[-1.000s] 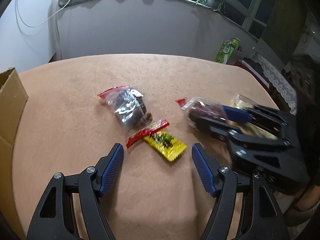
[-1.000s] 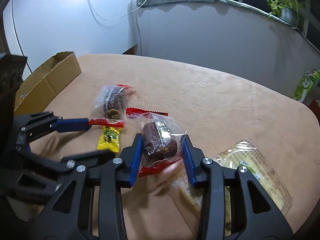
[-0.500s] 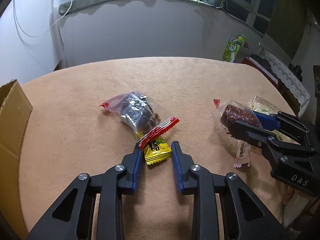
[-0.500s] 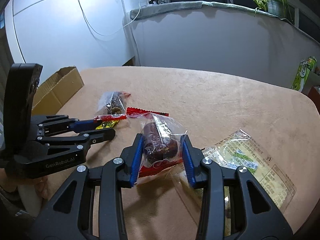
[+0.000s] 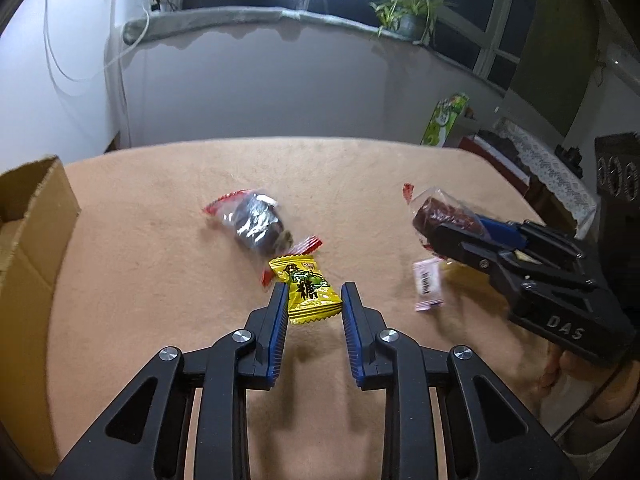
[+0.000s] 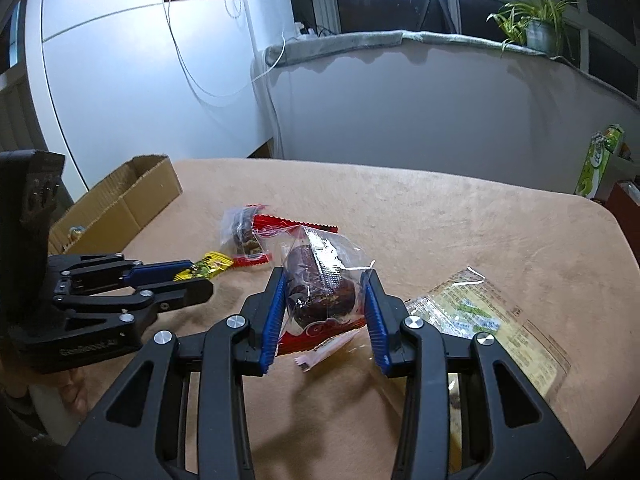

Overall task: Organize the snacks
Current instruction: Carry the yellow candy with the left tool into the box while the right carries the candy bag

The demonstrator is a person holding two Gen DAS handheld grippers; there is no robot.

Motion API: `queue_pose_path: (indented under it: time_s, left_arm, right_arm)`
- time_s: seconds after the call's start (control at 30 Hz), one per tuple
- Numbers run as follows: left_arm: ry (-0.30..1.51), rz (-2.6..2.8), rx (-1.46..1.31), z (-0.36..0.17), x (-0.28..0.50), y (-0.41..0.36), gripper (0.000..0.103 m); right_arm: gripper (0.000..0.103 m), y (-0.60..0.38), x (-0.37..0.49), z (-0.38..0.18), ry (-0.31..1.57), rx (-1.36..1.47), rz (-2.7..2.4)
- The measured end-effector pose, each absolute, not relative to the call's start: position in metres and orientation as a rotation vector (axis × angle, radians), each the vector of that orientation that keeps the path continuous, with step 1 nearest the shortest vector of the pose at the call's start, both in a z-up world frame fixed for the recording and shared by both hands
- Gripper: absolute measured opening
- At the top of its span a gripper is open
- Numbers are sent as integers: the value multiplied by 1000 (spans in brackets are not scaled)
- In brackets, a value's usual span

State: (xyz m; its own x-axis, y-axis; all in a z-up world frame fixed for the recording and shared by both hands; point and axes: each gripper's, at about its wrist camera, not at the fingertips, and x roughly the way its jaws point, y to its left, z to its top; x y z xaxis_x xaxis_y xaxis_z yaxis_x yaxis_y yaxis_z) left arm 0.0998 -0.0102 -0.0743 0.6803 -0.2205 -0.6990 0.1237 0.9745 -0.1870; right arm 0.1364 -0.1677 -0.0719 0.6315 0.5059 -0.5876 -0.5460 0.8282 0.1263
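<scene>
The left gripper [image 5: 313,300] reaches forward and slightly downward over the tan table [image 5: 160,240], its blue-padded fingers [image 5: 279,320] drawn close on either side of the yellow candy packet [image 5: 310,294], which it has pinched at its near end; the packet's far end overlaps the red edge of a clear bag of dark snacks [image 5: 256,226] lying just beyond it on the cloth. The right gripper [image 6: 325,300] is held level above the table, pointing toward the far wall; its fingers are clamped on a clear packet holding a dark red-brown snack [image 6: 320,292], lifted off the surface; in the left wrist view this gripper comes in from the right, raised, with the same packet at its tip. A flat transparent packet with pale printing [image 6: 480,320] lies on the table under the right gripper's right finger; a small pink-white sachet [image 5: 427,285] lies near it. An open cardboard box [image 6: 120,204] stands at the table's left edge; a potted plant [image 6: 536,28] sits on the window ledge.
</scene>
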Motion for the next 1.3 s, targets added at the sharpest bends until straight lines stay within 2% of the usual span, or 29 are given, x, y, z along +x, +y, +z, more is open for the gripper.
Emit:
queue_pose_path:
  time_s: [0.57, 0.9, 1.3]
  left_arm:
    - [588, -202, -157, -3, 48, 22, 25]
    - [532, -143, -210, 0, 24, 65, 25]
    - [512, 12, -259, -11, -9, 147, 25]
  right_arm:
    - [39, -150, 85, -4, 504, -114, 580]
    - [39, -99, 73, 2, 499, -193, 623]
    - [39, 12, 58, 0, 485, -290, 777]
